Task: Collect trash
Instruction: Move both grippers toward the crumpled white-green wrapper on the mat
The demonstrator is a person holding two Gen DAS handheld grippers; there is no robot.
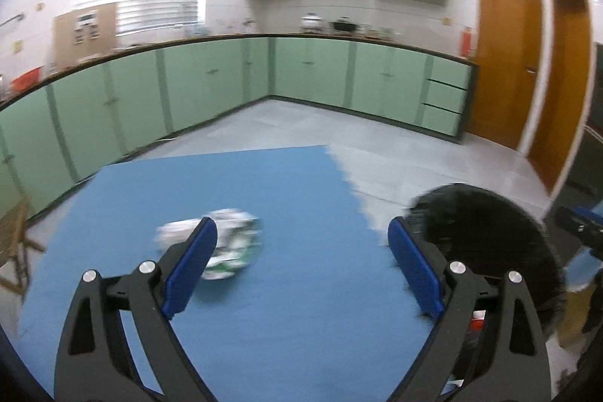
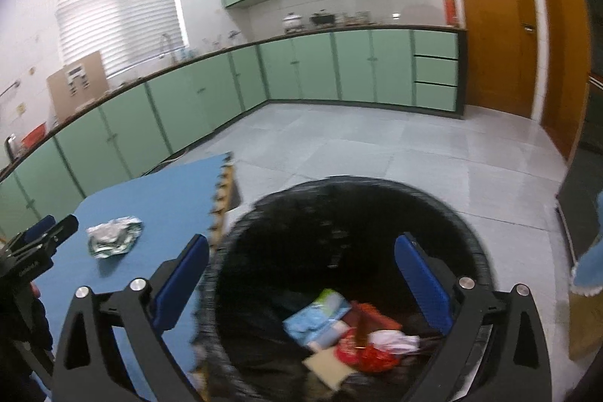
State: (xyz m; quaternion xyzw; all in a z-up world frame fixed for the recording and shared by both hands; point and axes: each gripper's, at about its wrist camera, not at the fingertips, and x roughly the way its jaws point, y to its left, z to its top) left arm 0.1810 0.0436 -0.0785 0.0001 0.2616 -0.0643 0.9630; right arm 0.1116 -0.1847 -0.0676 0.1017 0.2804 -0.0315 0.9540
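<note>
A crumpled silver and green wrapper (image 1: 230, 243) lies on the blue mat (image 1: 264, 307); in the right wrist view the same wrapper (image 2: 115, 237) rests left of the bin. My left gripper (image 1: 301, 243) is open above the mat, its left finger overlapping the wrapper in the picture, nothing between the pads. My right gripper (image 2: 301, 259) hangs open over the black bin (image 2: 471, 225), whose bottom holds several pieces of trash (image 2: 339, 330). The left gripper's tips (image 2: 45, 232) show at the left edge of the right wrist view.
The black bin (image 1: 490, 240) stands off the mat's right edge on grey tiled floor (image 2: 377, 145). Green cabinets (image 1: 188, 93) line the far walls, with wooden doors (image 1: 505, 55) at the right. A wooden frame (image 1: 15, 243) stands left of the mat.
</note>
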